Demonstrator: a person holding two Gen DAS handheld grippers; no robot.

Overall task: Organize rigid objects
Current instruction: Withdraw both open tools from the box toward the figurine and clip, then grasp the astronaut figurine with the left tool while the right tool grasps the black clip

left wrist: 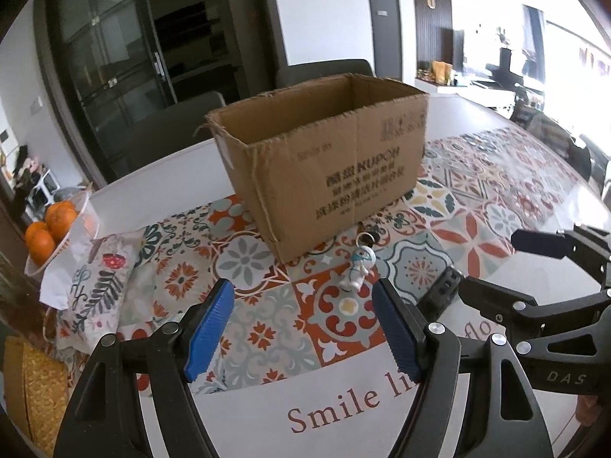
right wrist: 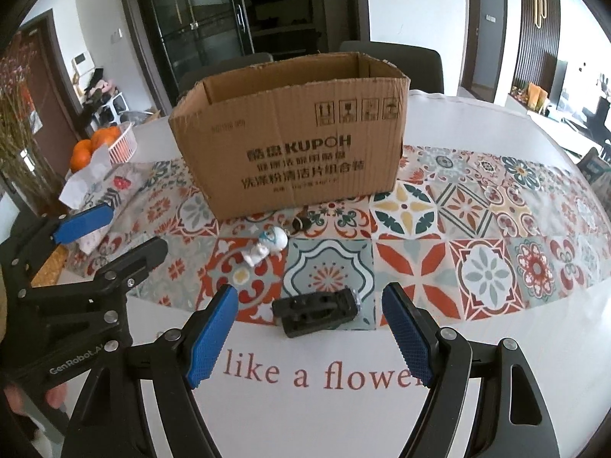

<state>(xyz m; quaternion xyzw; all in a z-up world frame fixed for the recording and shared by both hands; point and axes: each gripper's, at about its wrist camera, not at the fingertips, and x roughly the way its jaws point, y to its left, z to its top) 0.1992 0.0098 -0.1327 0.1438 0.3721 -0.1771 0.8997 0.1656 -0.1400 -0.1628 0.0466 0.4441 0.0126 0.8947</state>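
Note:
An open brown cardboard box (left wrist: pixel 324 160) (right wrist: pixel 294 141) stands on the patterned tablecloth. In front of it lies a small white and blue astronaut keychain figure (left wrist: pixel 357 269) (right wrist: pixel 265 246) with a dark key ring (right wrist: pixel 299 223). A black rectangular plastic object (right wrist: pixel 319 311) (left wrist: pixel 445 288) lies nearer, just ahead of my right gripper (right wrist: pixel 309 328), which is open and empty. My left gripper (left wrist: pixel 303 320) is open and empty, a little short of the figure. Each gripper shows at the edge of the other's view.
A white basket of oranges (left wrist: pixel 53 229) (right wrist: pixel 103 143) and a floral tissue pack (left wrist: pixel 99 286) (right wrist: pixel 114 191) sit at the left. Dark chairs (right wrist: pixel 389 61) stand behind the table. The tablecloth's white border carries red lettering (right wrist: pixel 320 372).

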